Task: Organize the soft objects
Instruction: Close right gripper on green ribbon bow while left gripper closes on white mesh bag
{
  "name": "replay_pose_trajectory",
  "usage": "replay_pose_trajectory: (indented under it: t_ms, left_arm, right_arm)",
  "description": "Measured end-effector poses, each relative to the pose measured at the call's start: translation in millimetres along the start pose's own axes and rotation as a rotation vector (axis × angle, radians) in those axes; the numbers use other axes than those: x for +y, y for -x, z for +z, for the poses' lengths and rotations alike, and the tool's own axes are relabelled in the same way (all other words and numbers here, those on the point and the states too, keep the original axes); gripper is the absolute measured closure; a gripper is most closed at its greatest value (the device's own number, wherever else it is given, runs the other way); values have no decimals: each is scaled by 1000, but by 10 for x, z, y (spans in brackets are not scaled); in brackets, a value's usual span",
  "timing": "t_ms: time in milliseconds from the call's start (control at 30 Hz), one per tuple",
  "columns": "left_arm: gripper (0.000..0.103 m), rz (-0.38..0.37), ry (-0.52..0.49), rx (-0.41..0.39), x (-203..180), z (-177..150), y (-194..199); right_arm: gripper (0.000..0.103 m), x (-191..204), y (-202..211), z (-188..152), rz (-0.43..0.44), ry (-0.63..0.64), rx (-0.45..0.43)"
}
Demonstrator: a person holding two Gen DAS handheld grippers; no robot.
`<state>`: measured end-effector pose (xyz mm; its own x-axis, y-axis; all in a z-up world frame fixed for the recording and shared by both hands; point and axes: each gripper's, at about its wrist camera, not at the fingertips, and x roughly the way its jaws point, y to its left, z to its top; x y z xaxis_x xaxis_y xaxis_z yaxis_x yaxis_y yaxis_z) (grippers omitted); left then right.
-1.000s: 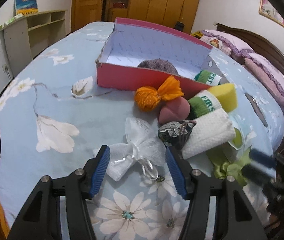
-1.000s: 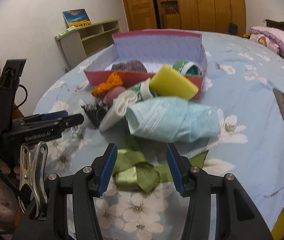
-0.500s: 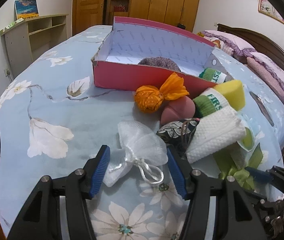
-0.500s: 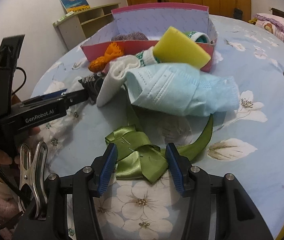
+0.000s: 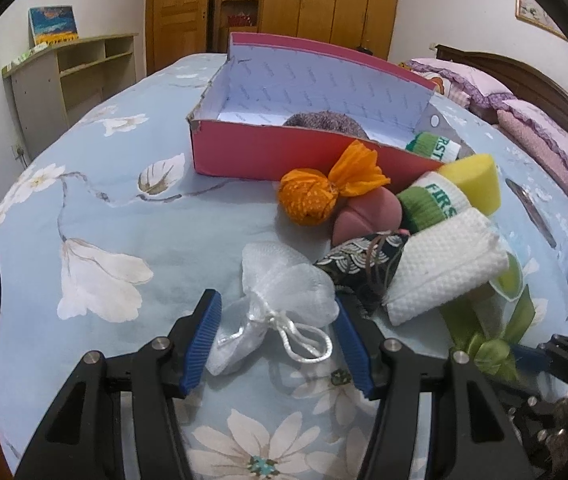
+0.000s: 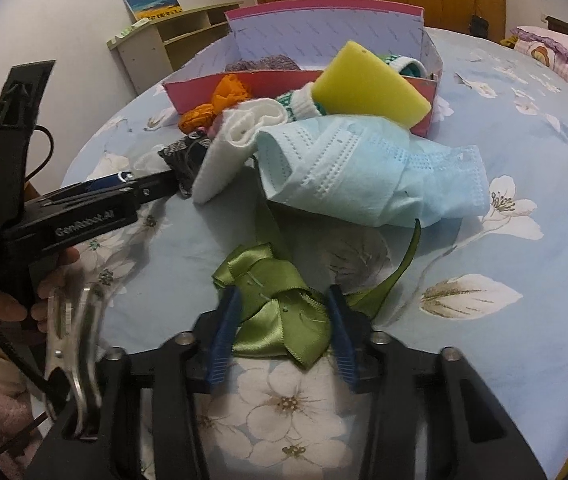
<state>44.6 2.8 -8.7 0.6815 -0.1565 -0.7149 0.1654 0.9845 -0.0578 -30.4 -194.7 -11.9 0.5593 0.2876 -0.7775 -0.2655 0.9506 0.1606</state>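
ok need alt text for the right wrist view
The right gripper, jaws just closing, straddles a green satin bow on a floral bedspread. Behind lie a blue face mask, a yellow sponge and a pink box.

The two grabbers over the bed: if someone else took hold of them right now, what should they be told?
Left gripper: jaws just closing around the white mesh pouch, which lies on the bedspread; no firm pinch visible yet.
Right gripper: jaws just closing on the green ribbon bow, pads at its sides.
Done: a grey knitted item and one green-and-white sock sit in the pink box.
Left: the orange bundle, yellow sponge, blue face mask, white cloth and patterned pouch lie outside, in front of the box.
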Motion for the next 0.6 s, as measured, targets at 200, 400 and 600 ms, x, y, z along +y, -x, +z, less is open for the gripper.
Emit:
replay_pose_trajectory:
  t_ms: [200, 400, 600]
  left_arm:
    - [72, 4, -18, -22, -1, -20, 99]
    - [78, -35, 16, -46, 75, 0, 280]
    - [78, -49, 29, -78, 95, 42, 474]
  right_arm:
    - [86, 117, 50, -15, 12, 43, -20]
    - [89, 205, 157, -15, 64, 55, -53]
    - [89, 412, 252, -19, 112, 101, -77]
